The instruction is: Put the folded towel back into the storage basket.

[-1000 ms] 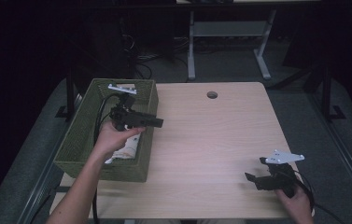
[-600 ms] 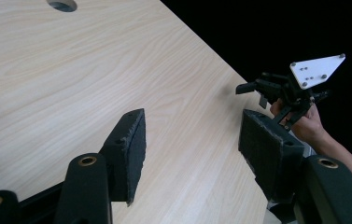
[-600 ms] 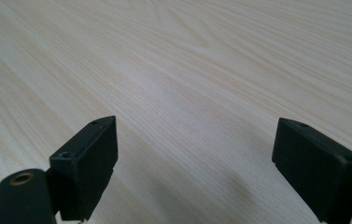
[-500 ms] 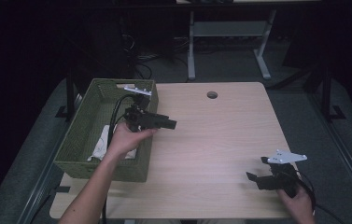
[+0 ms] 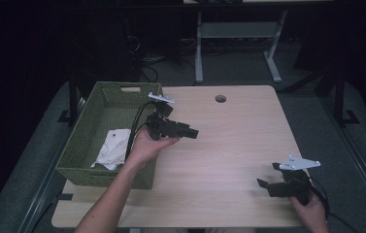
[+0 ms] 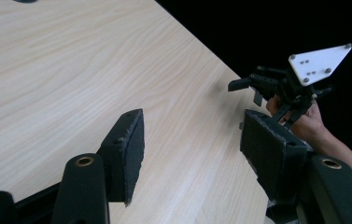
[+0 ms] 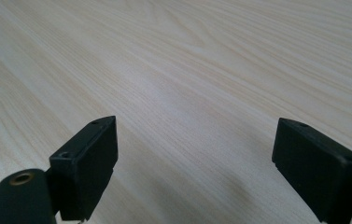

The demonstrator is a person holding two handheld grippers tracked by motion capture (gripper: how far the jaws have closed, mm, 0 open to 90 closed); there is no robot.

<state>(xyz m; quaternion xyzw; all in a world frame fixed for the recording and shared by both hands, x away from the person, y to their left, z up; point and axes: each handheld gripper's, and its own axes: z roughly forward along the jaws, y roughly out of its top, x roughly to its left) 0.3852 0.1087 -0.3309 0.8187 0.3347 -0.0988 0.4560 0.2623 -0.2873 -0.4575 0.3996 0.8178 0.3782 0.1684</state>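
Our left gripper hangs over the table just beside the green basket, jaws spread with nothing between them. Our right gripper rests near the table's front right corner, jaws also wide and empty. The white cloth lies crumpled on the basket floor, toward its front. We judge it light, soft and limp, so it will sag and drape; we'd best pinch a raised fold near its middle
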